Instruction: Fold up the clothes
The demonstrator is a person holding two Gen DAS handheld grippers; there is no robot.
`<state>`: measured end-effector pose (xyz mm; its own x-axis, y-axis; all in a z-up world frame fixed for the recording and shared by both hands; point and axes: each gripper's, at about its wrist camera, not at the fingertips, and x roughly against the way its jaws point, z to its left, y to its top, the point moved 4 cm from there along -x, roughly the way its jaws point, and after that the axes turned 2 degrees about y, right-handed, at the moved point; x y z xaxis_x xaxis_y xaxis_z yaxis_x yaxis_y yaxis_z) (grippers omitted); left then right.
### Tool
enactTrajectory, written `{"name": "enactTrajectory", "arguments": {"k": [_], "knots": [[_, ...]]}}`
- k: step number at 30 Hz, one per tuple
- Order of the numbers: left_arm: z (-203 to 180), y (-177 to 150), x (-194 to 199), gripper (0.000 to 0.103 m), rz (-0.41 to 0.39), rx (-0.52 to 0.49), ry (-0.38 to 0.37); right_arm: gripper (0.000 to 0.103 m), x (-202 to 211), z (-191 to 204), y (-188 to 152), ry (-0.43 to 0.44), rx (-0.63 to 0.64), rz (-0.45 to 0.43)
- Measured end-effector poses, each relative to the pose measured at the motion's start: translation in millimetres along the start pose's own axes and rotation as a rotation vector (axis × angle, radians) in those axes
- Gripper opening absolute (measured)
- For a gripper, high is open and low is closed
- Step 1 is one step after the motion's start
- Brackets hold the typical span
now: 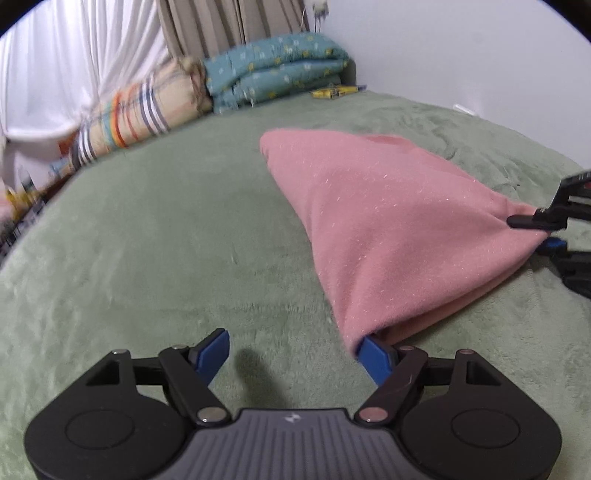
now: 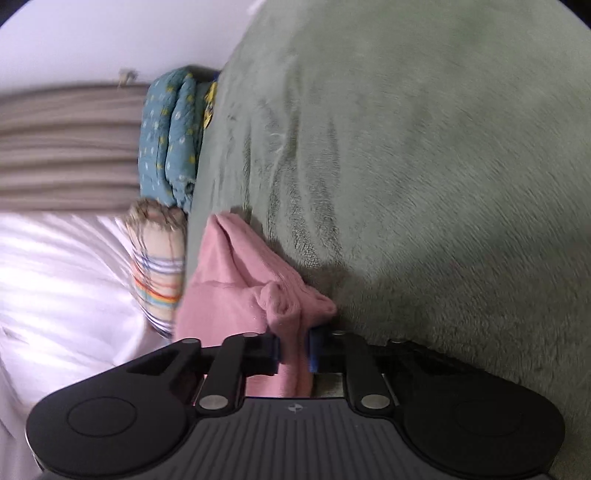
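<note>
Left wrist view: your left gripper (image 1: 293, 354) is sitting at the bottom of the frame with its jaws spread wide, nothing pinched between them. The right-hand blue pad (image 1: 375, 360) is tucked just under the near corner of the pink garment (image 1: 388, 221), touching the hem there, while the left pad is hanging over bare green blanket (image 1: 147, 240). The garment is lying folded into a rough triangle across the right half of the frame, its far end resting on the blanket near the centre top and its right corner lifted a bit. That lifted corner is where your right gripper (image 1: 532, 229) is coming in from the right edge, clamping the fabric.

Right wrist view is rolled sideways, so the blanket is filling the right side of the frame. Here your right gripper (image 2: 294, 349) is pressing its jaws together on a bunched fold of the pink garment (image 2: 229, 295), with cloth squeezed between the blue pads and spilling out toward the centre left of the frame.

Background stuff: a folded teal quilt (image 1: 277, 70) is sitting at the top centre of the left view, a striped pillow (image 1: 140, 110) is lying to its left, and a beige curtain (image 1: 221, 26) plus a white sheer curtain (image 1: 74, 66) are hanging behind. Some small yellow thing (image 1: 332, 92) is lying beside the quilt, too blurry to call.
</note>
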<state>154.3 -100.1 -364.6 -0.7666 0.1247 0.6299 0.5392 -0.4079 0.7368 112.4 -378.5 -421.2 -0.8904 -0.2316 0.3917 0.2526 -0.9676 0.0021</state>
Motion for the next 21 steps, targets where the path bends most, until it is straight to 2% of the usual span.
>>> {"name": "enactTrajectory", "arguments": {"k": [4,7,8,9,10,13,14,17,18,19,21], "knots": [[-22,6,-1,0.076,-0.083,-0.094,0.070,0.010,8,9,-1,0.049,-0.024,-0.005],[-19,18,2,0.072,-0.144,-0.072,0.187,0.009,11,13,-1,0.048,-0.013,-0.015],[-8,22,7,0.072,-0.153,-0.004,0.194,0.008,15,13,1,0.050,-0.035,-0.023],[2,25,11,0.073,-0.142,0.071,0.168,0.008,19,13,3,0.060,-0.062,-0.027],[6,24,12,0.072,-0.117,0.092,0.153,0.008,22,14,2,0.054,-0.053,-0.019],[0,10,4,0.068,0.002,0.063,0.087,0.008,23,12,-3,-0.028,0.037,0.004],[0,2,5,0.068,0.018,0.060,0.067,0.008,20,5,-3,-0.067,0.067,0.014],[10,-1,24,0.068,0.026,0.102,0.048,0.008,23,-5,-4,-0.031,0.081,0.037],[15,0,29,0.064,0.028,0.118,0.048,0.008,25,-4,-4,-0.033,0.102,0.040],[24,5,38,0.062,0.014,0.156,0.047,0.008,26,-2,-5,-0.035,0.122,0.043],[42,34,54,0.062,-0.077,0.263,-0.024,0.008,28,-1,-5,-0.035,0.144,0.053]]}}
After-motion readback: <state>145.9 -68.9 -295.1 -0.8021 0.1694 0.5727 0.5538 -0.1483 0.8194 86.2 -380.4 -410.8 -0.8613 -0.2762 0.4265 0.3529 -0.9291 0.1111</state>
